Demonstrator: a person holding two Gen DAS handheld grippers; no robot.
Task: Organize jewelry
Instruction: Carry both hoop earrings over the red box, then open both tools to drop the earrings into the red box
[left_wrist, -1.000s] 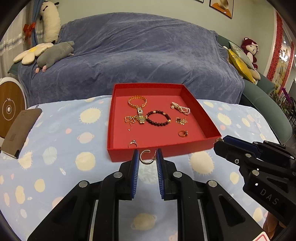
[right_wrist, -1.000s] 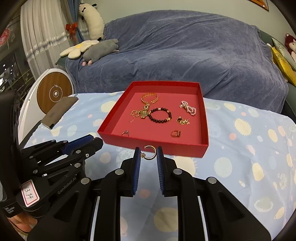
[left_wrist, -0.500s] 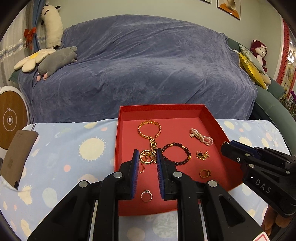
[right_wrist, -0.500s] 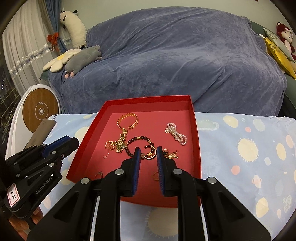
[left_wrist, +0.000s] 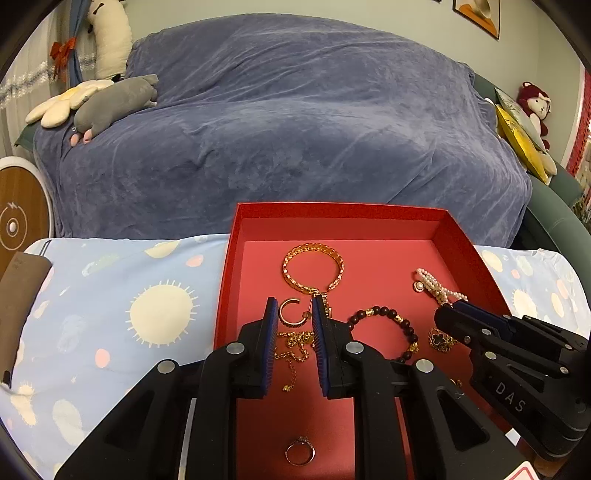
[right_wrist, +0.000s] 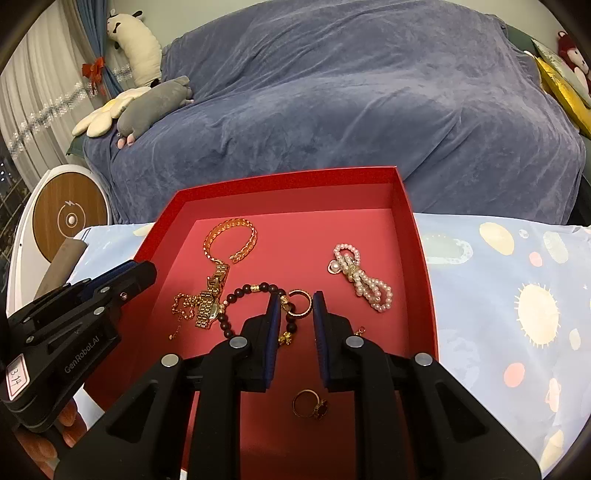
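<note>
A red tray (left_wrist: 334, 212) (right_wrist: 288, 184) on the table holds a gold bracelet (left_wrist: 313, 268), a dark bead bracelet (left_wrist: 384, 328), a pearl piece (right_wrist: 360, 277), a gold watch (right_wrist: 208, 301), a chain and rings. My left gripper (left_wrist: 294, 314) is over the tray, shut on a gold hoop earring (left_wrist: 291, 313) between its tips. My right gripper (right_wrist: 295, 308) is over the tray too, shut on a second gold hoop earring (right_wrist: 300, 304) above the bead bracelet.
A sun-print blue cloth (left_wrist: 110, 314) covers the table. A brown phone-like slab (left_wrist: 18, 295) lies at its left edge. A sofa under a blue throw (left_wrist: 295, 122) stands behind, with plush toys (left_wrist: 110, 99). A round white device (right_wrist: 68, 218) stands at the left.
Both grippers moved forward from the tray's front edge to over its inside, each still carrying its hoop earring. The jaws look slightly wider than before.
</note>
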